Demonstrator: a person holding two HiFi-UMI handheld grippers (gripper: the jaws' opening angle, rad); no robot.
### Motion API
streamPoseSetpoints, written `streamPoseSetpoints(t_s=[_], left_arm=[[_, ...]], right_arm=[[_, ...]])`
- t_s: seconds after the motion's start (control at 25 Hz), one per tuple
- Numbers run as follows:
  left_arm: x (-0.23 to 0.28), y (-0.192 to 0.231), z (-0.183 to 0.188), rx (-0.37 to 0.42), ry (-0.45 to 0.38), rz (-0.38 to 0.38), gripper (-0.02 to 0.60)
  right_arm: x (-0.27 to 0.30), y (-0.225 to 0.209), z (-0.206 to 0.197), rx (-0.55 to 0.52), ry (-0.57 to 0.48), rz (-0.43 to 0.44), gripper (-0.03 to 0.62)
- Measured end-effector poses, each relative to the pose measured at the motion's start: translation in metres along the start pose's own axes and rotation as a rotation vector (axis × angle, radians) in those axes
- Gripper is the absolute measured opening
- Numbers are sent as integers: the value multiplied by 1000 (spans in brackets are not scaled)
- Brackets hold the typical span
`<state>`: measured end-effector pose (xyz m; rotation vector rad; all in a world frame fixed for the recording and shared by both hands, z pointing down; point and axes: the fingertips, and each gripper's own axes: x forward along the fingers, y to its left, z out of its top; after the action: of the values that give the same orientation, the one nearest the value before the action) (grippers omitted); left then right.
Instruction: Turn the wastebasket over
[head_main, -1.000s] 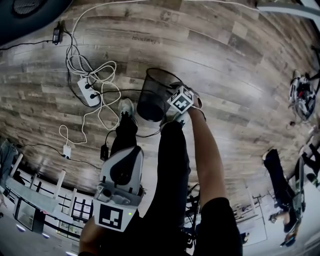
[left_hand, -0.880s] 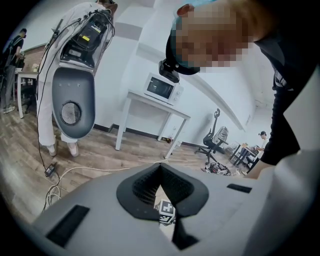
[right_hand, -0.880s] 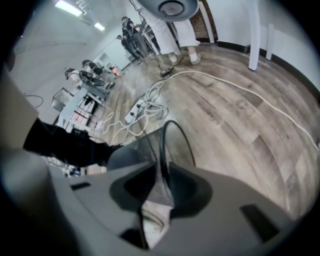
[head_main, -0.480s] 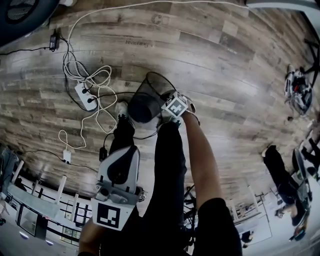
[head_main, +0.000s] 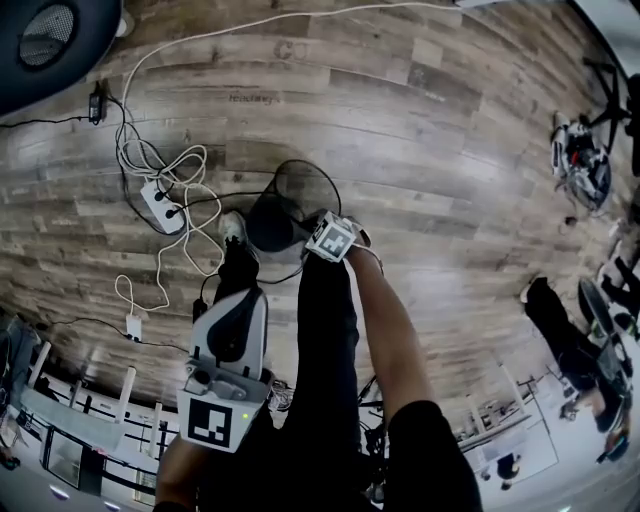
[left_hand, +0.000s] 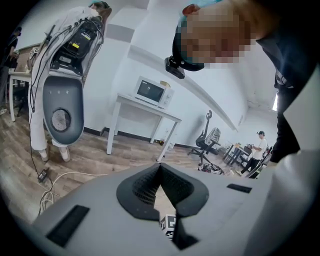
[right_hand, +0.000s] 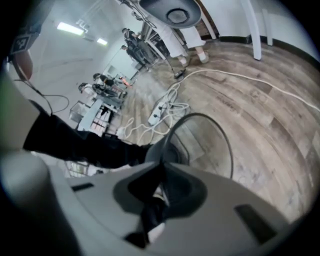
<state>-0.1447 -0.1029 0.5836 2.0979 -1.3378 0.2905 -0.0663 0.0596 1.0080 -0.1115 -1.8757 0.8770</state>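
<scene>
The black mesh wastebasket (head_main: 272, 218) stands tipped on the wood floor, its round wire rim (head_main: 306, 186) turned away from me and its base near my foot. My right gripper (head_main: 314, 226) sits at the near side of that rim. In the right gripper view the rim (right_hand: 176, 129) runs straight into the right gripper (right_hand: 161, 169), whose jaws have just been closing and now pinch the wire. My left gripper (head_main: 238, 296) hangs close to my body, apart from the basket. In its own view the left gripper (left_hand: 159, 167) has its pads together with nothing between them.
A white power strip (head_main: 158, 202) with looped white cables lies left of the basket. My shoe (head_main: 232, 228) and dark trouser legs stand right behind it. A dark round machine base (head_main: 45, 35) fills the top left. Another person's leg (head_main: 552, 335) is at the right.
The right gripper has closed on the rim and pulled it up and toward me, so the basket has tipped over from upright. The left gripper has risen slightly.
</scene>
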Motion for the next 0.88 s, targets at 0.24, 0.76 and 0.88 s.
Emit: streamPoseSetpoints(t_s=[0.24, 0.76, 0.88], left_arm=[[1, -26, 6, 14, 6, -38, 34], [23, -76, 19, 28, -6, -74, 34], [29, -84, 12, 20, 2, -66, 34]], right_arm=[[-28, 21, -13, -73, 4, -14, 46], [-162, -102, -56, -138, 122, -321, 46], [-183, -133, -64, -137, 130, -424, 46]])
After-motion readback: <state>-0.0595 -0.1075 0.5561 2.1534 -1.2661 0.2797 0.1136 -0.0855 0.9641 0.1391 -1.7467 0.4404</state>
